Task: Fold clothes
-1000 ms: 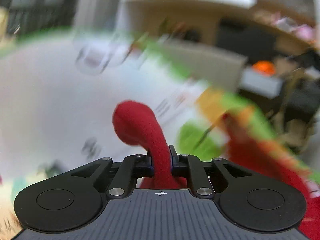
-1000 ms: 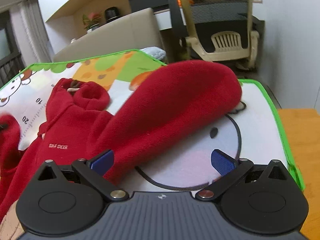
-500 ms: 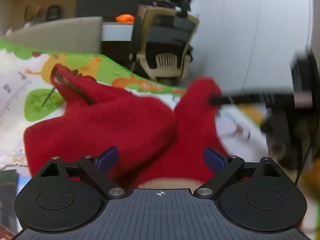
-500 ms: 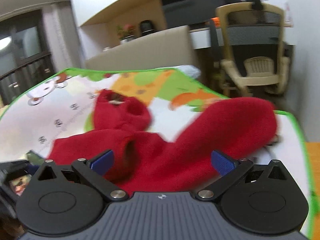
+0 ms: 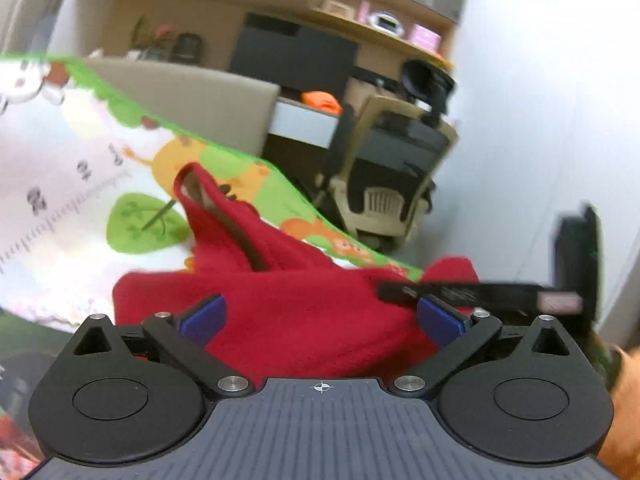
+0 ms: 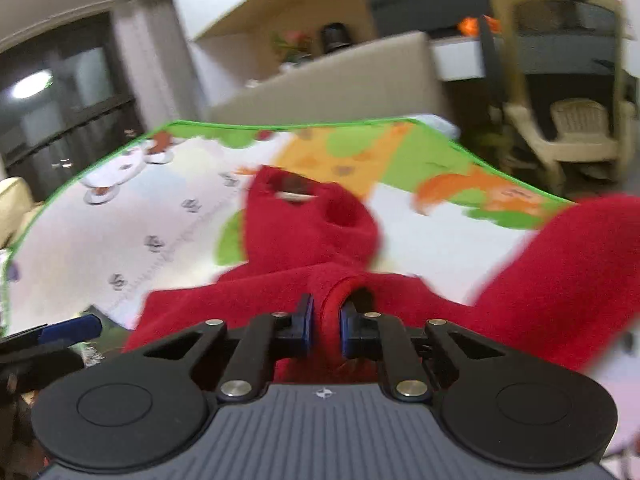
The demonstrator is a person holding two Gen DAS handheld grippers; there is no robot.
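hoodie: we see a red fleece hoodie [image 6: 304, 240] lying rumpled on the play mat, hood end toward the far side, body bunched up just in front of both grippers
sleeve: we see one red sleeve [image 6: 560, 280] stretched out to the right across the mat, blurred at its edges
cuff: we see a rolled edge of red cloth with a dark opening [image 6: 352, 292] sitting right at the right fingers
right gripper: we see the right gripper [image 6: 324, 322] with its blue-padded fingers drawn close together and pinching that red fold between them
left gripper: we see the left gripper [image 5: 320, 314] with fingers spread wide, nothing between them, hanging just over the red cloth; whether the pads touch the cloth we cannot tell
other tool in left view: we see the right gripper's black body [image 5: 520, 292] reaching in from the right, over the hoodie [image 5: 304, 320], blurred
mat: we see a play mat [image 6: 120, 216] with a green border, white middle with a ruler print, giraffe and leaf pictures at the far end
room: we see a beige office chair [image 5: 396, 184] past the mat's far corner, a beige sofa back [image 6: 340, 76] behind the mat, a shelf with small items [image 5: 384, 24] on the wall, all blurred
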